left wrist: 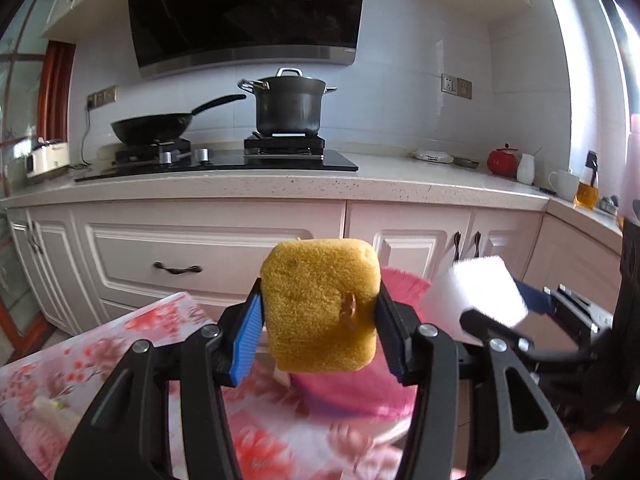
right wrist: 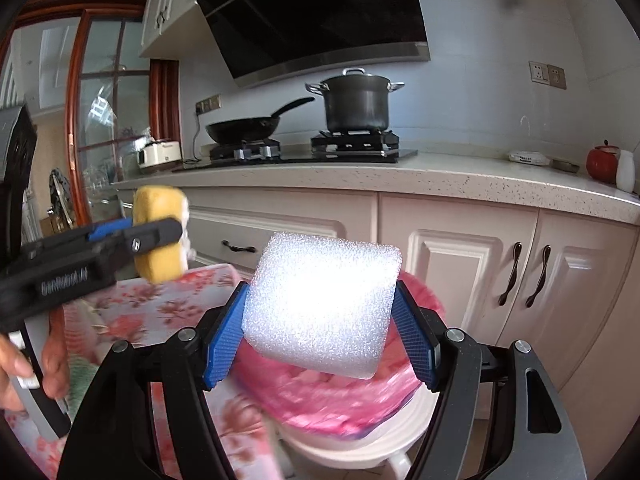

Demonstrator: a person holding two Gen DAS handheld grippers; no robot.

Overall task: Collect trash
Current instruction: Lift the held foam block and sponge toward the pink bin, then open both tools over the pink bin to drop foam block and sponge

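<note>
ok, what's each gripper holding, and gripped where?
Left gripper clamps the yellow sponge across its two side faces. Right gripper clamps the white foam block likewise, by opposite sides.

A: Low table w/ pink-red floral cloth (left wrist: pixel 132 344), front left. Small pale yellowish-white scrap (left wrist: pixel 50 405) lying on it, too blurred to name.

B: Behind: speckled pale stone countertop (right wrist: pixel 460 184). Bearing black glass gas hob (left wrist: pixel 224 164) centre, cream appliance (left wrist: pixel 47 160) far left, round red lidded jar (left wrist: pixel 502 161) + white mug (left wrist: pixel 564 184) at right.
</note>
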